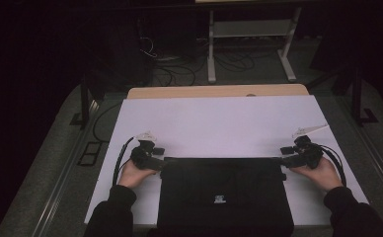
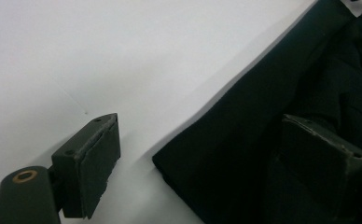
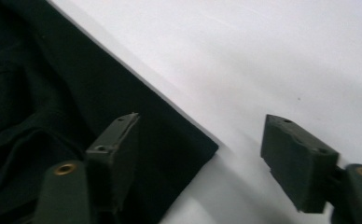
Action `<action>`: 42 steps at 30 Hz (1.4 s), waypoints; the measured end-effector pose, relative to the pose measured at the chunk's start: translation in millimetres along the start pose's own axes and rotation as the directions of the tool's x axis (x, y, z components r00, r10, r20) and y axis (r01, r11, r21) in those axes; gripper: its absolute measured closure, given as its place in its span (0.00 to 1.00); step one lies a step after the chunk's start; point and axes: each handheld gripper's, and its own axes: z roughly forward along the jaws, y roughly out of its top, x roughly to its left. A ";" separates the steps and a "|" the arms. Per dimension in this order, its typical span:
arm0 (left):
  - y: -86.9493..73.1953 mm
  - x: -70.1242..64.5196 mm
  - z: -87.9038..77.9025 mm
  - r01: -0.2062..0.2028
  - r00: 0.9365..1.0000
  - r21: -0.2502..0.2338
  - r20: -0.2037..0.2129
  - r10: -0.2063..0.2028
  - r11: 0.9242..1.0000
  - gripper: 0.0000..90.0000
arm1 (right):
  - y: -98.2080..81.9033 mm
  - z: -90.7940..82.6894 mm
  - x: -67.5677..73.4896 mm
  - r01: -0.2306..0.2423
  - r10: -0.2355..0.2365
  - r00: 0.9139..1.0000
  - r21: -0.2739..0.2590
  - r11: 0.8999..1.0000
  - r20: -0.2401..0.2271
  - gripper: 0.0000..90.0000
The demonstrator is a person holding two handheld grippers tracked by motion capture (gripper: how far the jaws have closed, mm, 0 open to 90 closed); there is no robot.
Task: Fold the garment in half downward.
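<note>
White worktop (image 1: 219,118) carried our folded black garment (image 1: 224,192), and we held left gripper (image 1: 161,164) and right gripper (image 1: 282,162) fingers released astride its far corners.

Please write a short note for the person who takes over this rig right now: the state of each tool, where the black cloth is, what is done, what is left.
Left tool: open, at the far left corner of the black cloth; one jaw over the cloth, one over the white sheet, not pressing.
Right tool: open, at the far right corner, set the same way.
Cloth: folded flat into a rectangle at the near edge of the sheet, small white label up.
Done: both tools placed at the far corners.
Left: probably close on both corners, then lift or fold; no grip yet.
</note>
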 end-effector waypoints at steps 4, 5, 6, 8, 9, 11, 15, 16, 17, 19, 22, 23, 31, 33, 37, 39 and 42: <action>-0.1 0.0 0.4 0.010 1.000 0.008 0.001 -0.010 1.000 0.16 | -1.3 3.2 0.9 0.004 -0.004 1.000 0.017 1.000 -0.003 0.43; -0.1 0.1 0.4 0.008 1.000 0.009 0.003 -0.008 1.000 0.16 | -1.7 4.6 1.3 0.007 -0.007 1.000 0.022 1.000 -0.004 0.46; -0.1 -0.2 0.5 0.006 1.000 0.009 -0.001 -0.006 1.000 0.17 | -1.8 5.8 1.7 0.006 -0.006 1.000 0.029 1.000 -0.004 0.49; -0.1 -1.0 0.3 0.002 1.000 0.009 -0.007 -0.002 1.000 0.21 | -1.7 6.1 2.2 0.009 -0.009 1.000 0.027 1.000 0.002 0.56; -0.2 -1.5 0.3 -0.003 1.000 0.009 -0.015 0.003 1.000 0.23 | -1.7 6.2 2.3 0.007 -0.007 1.000 0.028 1.000 0.001 0.60; -0.5 -2.5 -0.2 -0.011 1.000 0.012 -0.027 0.012 1.000 0.31 | -2.1 6.5 2.4 0.009 -0.009 1.000 0.029 1.000 -0.009 0.69; -0.8 -3.1 0.5 -0.008 1.000 0.021 0.003 0.008 1.000 0.47 | -2.3 7.4 4.1 0.015 -0.015 1.000 0.040 0.999 -0.019 0.79; -0.8 -3.4 0.8 -0.009 1.000 0.021 0.004 0.009 1.000 0.51 | -2.2 7.6 4.8 0.016 -0.015 1.000 0.043 0.999 -0.016 0.84; -0.8 -3.3 0.8 -0.015 1.000 0.025 0.003 0.015 1.000 0.55 | -2.2 7.7 5.5 0.019 -0.018 1.000 0.048 0.999 -0.017 0.86; -0.8 -3.7 1.0 -0.020 1.000 0.032 -0.003 0.020 0.999 0.65 | -2.0 8.4 6.9 0.031 -0.030 0.999 0.052 0.998 -0.015 0.89; 0.3 -5.5 1.2 -0.038 0.999 0.053 -0.025 0.040 0.998 0.81 | -1.6 9.3 9.4 0.040 -0.040 0.999 0.054 0.998 -0.009 0.92; 0.6 -6.2 1.0 -0.045 0.999 0.054 -0.028 0.047 0.997 0.87 | -1.4 9.3 10.4 0.044 -0.043 0.999 0.057 0.997 -0.005 0.93; 7.3 -12.7 -2.0 -0.099 0.992 0.083 -0.071 0.105 0.992 0.94 | -0.4 8.5 14.0 0.051 -0.053 0.998 0.064 0.997 0.024 0.95; 9.0 -15.2 -3.5 -0.113 0.988 0.081 -0.092 0.120 0.990 0.94 | 0.1 7.8 15.9 0.055 -0.057 0.998 0.062 0.997 0.040 0.95; 12.1 -18.8 -6.1 -0.132 0.983 0.083 -0.119 0.141 0.988 0.94 | 1.3 6.6 19.3 0.067 -0.070 0.996 0.055 0.996 0.061 0.95; 13.6 -20.2 -7.3 -0.128 0.983 0.076 -0.123 0.136 0.989 0.94 | 1.7 5.6 20.3 0.069 -0.072 0.995 0.046 0.997 0.064 0.95; 16.4 -23.9 -9.6 -0.146 0.977 0.074 -0.146 0.155 0.987 0.94 | 2.7 3.4 21.0 0.071 -0.073 0.995 0.027 0.997 0.075 0.95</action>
